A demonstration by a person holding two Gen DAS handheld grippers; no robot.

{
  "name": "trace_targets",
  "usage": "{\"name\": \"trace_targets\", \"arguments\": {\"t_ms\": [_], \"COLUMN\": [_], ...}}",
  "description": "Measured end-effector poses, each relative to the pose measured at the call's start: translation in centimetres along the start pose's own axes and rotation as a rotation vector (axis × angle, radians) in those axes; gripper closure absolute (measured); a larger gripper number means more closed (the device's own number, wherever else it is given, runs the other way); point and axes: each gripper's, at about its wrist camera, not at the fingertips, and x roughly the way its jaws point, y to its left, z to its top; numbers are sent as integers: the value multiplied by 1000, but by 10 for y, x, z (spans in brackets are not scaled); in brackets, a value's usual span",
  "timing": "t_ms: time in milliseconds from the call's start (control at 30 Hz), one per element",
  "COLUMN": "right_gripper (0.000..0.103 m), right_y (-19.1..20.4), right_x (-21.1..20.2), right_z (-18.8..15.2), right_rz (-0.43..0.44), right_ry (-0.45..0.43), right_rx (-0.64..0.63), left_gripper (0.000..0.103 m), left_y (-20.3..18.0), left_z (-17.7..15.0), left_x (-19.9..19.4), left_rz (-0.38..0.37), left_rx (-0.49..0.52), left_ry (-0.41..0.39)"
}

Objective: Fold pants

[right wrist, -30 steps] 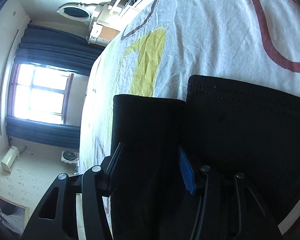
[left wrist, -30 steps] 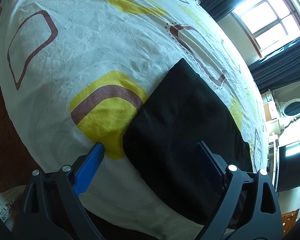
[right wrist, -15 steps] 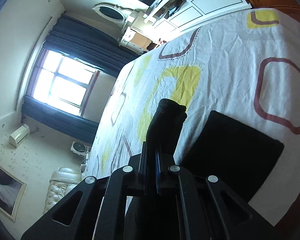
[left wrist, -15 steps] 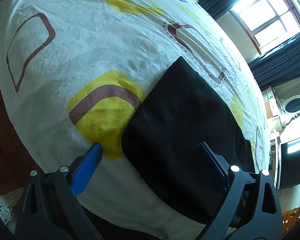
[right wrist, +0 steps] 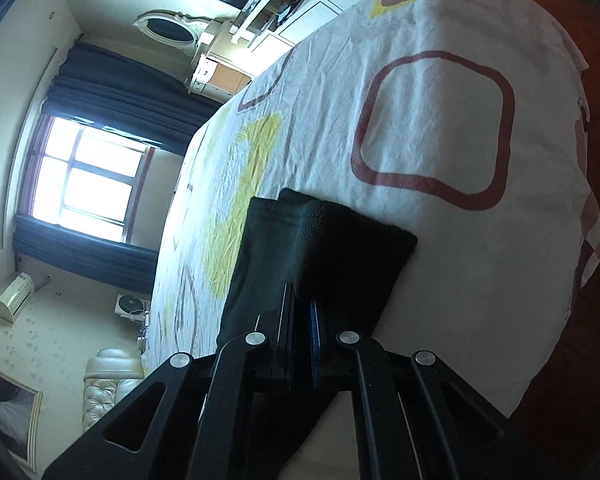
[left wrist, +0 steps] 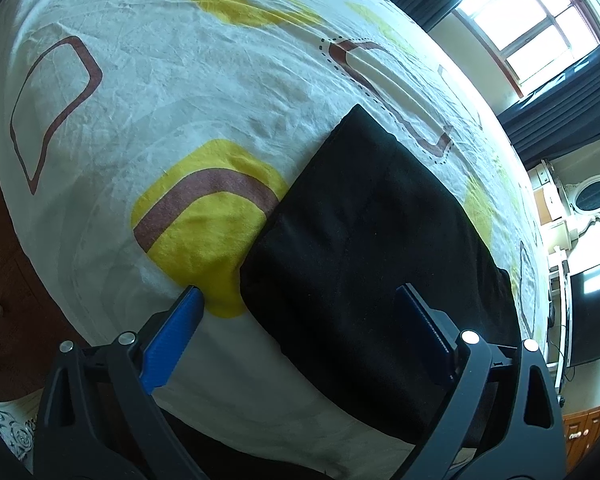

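Black pants (left wrist: 372, 240) lie folded in a flat rectangle on the patterned bed sheet (left wrist: 180, 92), near the bed's front edge. My left gripper (left wrist: 298, 296) hovers open over their near end. One blue fingertip (left wrist: 188, 304) hangs over the sheet's yellow patch and the other is over the black cloth. In the right wrist view my right gripper (right wrist: 302, 308) is shut on the pants (right wrist: 276, 248). A hemmed edge stands lifted in front of its jaws, while the rest of the cloth stays flat on the sheet (right wrist: 440, 128).
The bed's edge drops to a dark wooden floor (left wrist: 4, 280) at the left. A window (left wrist: 540, 16) with dark curtains, a dresser with an oval mirror (left wrist: 592, 200) and a dark screen (left wrist: 592, 312) stand beyond the bed. A cushioned headboard (right wrist: 108, 388) lies at the lower left.
The right gripper closed on the pants' edge and pulled it up and back, so the view now shows more of the bed and room. The left gripper stayed put, open.
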Motion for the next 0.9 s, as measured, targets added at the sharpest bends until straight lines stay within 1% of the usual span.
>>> {"name": "trace_targets", "arguments": {"t_ms": [33, 100, 133, 167, 200, 233, 267, 300, 333, 400, 433, 467, 533, 667, 800, 833, 900], "right_gripper": [97, 97, 93, 93, 92, 86, 78, 74, 72, 69, 64, 61, 60, 55, 55, 55, 55], "right_y": [0, -4, -7, -13, -19, -23, -25, -23, -19, -5, 1, 8, 20, 39, 45, 47, 50], "right_x": [0, 7, 11, 12, 10, 11, 9, 5, 5, 10, 13, 15, 20, 34, 45, 48, 49], "right_z": [3, 2, -2, -8, -14, -20, -27, -34, -41, -54, -62, -71, -90, -128, -165, -173, -184], "right_rz": [-4, -40, -55, -34, 4, 50, 86, 110, 125, 141, 150, 159, 182, 198, 225, 232, 230], "right_ry": [2, 40, 58, 66, 72, 80, 83, 83, 89, 129, 151, 172, 217, 318, 425, 446, 443], "right_rx": [12, 8, 11, 35, 71, 108, 130, 138, 134, 102, 83, 68, 38, -15, -3, -8, -34], "left_gripper": [7, 7, 7, 7, 7, 7, 7, 7, 7, 7, 7, 7, 7, 7, 7, 7, 7], "left_y": [0, 2, 2, 2, 2, 2, 1, 0, -2, -4, -5, -5, -5, -5, -6, -7, -7], "left_z": [0, 1, 1, 1, 1, 1, 0, 0, -1, -2, -2, -2, -2, -2, -2, -2, -2], "left_x": [0, 0, 0, 1, 1, 1, 1, 1, 2, 2, 3, 3, 3, 3, 4, 4, 5], "left_rz": [-1, -6, -9, -10, -9, -6, -1, 6, 12, 23, 26, 28, 27, 24, 31, 33, 37], "left_rx": [0, -6, -11, -13, -12, -9, -1, 8, 18, 33, 38, 41, 39, 40, 52, 55, 62], "left_ry": [2, 5, 7, 8, 9, 8, 8, 9, 9, 10, 10, 12, 13, 17, 19, 19, 21]}}
